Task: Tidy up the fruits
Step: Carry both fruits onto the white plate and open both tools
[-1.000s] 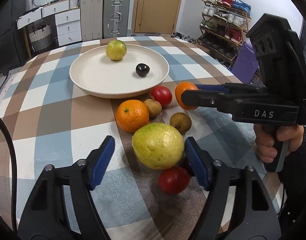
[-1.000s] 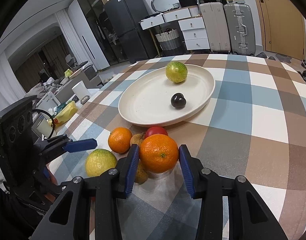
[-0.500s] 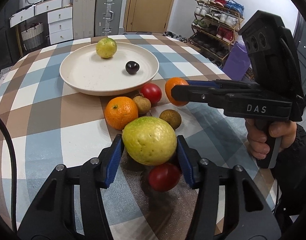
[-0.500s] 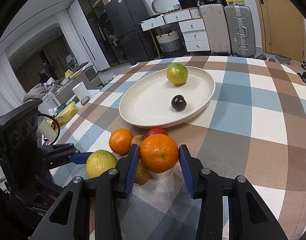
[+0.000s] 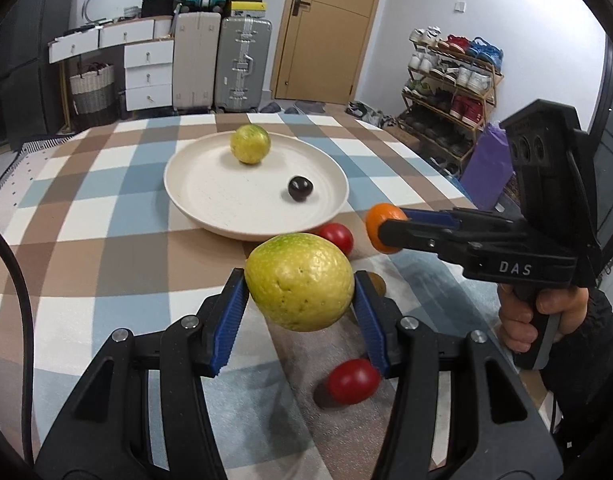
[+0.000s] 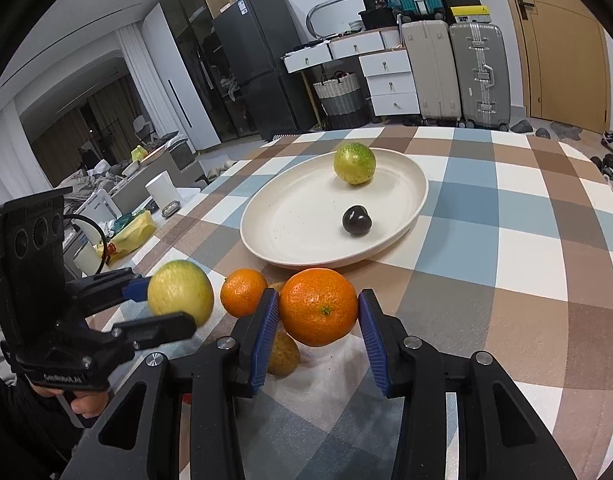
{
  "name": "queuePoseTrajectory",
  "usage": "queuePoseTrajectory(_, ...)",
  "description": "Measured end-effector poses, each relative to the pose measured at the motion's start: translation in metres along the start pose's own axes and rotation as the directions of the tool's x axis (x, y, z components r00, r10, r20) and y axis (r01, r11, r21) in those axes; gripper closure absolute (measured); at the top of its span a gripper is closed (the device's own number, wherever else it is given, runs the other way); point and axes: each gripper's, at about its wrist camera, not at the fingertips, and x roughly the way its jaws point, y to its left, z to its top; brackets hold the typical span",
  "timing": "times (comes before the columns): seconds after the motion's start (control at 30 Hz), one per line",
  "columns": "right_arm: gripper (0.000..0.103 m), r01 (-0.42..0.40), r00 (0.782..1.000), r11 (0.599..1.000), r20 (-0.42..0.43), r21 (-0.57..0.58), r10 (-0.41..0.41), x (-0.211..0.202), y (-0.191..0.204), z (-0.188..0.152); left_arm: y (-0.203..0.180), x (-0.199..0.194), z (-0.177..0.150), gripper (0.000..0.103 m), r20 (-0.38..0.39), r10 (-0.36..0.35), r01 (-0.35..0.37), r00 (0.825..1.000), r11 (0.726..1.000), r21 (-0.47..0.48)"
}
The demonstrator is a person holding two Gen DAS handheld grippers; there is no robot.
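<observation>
Two fruits lie already in the wide cream-coloured round plate (image 5: 194, 204), which stands ahead of both my tools: a round yellow-green fruit (image 5: 250, 145) at its far side and a small dark, almost black fruit (image 5: 300, 189) nearer to me. I judge the task is less than half done, because more fruits wait outside the plate than inside it.

My left gripper (image 5: 300, 312) is closed to a medium width around a big yellow-green fruit with bumpy skin (image 5: 299, 282). Both blue ribbed pads touch its sides, and it seems to hang above the checked tablecloth (image 5: 86, 248). Below this gripper, a little to the right, lies a small red tomato (image 5: 353, 381). Beyond the held fruit, just before the plate rim, I see a second red tomato (image 5: 337, 238), and a small brown fruit (image 5: 378, 282) shows partly behind the right pad.

My right gripper (image 6: 318, 330) holds a round orange mandarin with a green stem mark (image 6: 318, 312) between its blue pads, at a similar width. To the left of it, on the cloth, rests a smaller orange mandarin (image 6: 243, 292), and under the left finger lies a brownish-yellow round fruit (image 6: 283, 354).

What is left, I think: to carry both held fruits forward into the plate, then to collect the fruits that lie on the cloth.
</observation>
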Motion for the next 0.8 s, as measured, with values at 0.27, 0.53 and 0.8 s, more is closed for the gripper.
queuePoseTrajectory(0.27,0.061,0.020,0.998,1.000,0.057,0.008,-0.021,-0.008,-0.004,0.004,0.007,0.000,0.015,0.053,0.052,0.040,-0.040,0.998,0.999,-0.004)
queuePoseTrajectory(0.53,0.061,0.041,0.995,0.999,0.088,0.023,-0.043,-0.010,-0.010,0.009,0.015,0.010,0.032,0.053,0.081,0.071,-0.070,0.994,0.997,-0.019)
queuePoseTrajectory(0.8,0.061,0.057,0.994,0.998,0.090,0.011,-0.058,-0.005,-0.007,0.017,0.026,0.021,0.043,0.053,0.090,0.089,-0.086,0.992,0.996,-0.036)
